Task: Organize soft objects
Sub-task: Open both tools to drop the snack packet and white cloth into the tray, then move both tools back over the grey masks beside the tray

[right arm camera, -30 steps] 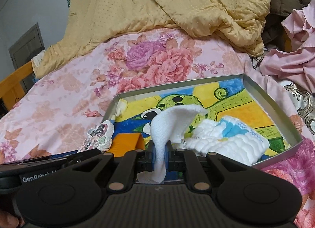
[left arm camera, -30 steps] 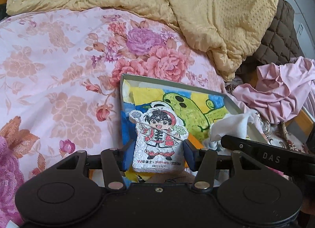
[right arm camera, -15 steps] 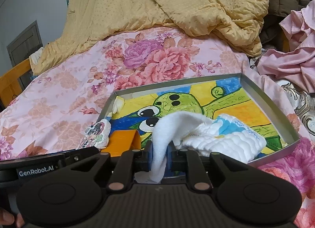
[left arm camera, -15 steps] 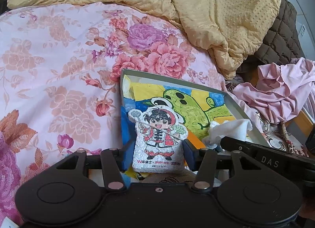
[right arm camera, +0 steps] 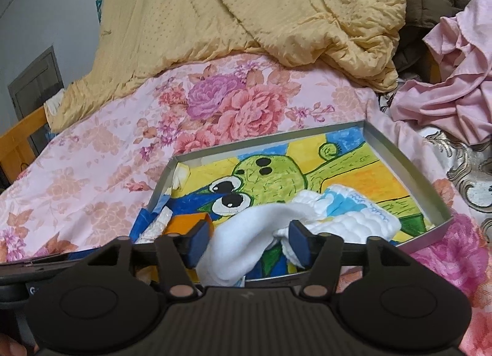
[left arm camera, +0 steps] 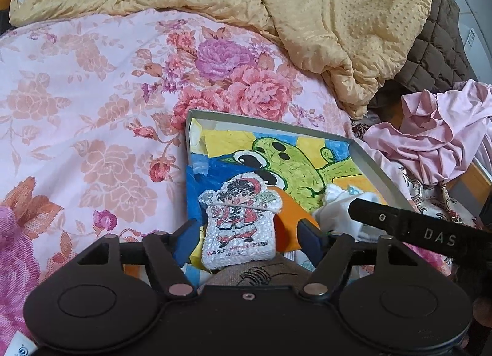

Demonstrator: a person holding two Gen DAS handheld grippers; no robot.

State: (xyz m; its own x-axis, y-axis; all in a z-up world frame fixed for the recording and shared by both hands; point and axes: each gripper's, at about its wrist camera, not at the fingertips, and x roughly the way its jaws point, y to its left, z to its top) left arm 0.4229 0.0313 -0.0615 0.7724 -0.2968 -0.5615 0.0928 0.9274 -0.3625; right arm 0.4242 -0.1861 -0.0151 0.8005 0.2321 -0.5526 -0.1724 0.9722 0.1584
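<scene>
both tongs opening: left tongs (left arm camera: 247, 234) freed cartoon sponge (left arm camera: 238, 223), right tongs (right arm camera: 247, 243) freed white cloth (right arm camera: 243, 242); best withdrawn straight, clear of tray (right arm camera: 409, 159).

Soft daylight; fisheye-bent edges

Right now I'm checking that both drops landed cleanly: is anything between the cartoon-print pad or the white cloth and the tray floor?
Nothing visible. The cartoon-print pad lies in the tray between the opening left gripper; the white cloth lies there too, between the opening right gripper.
</scene>
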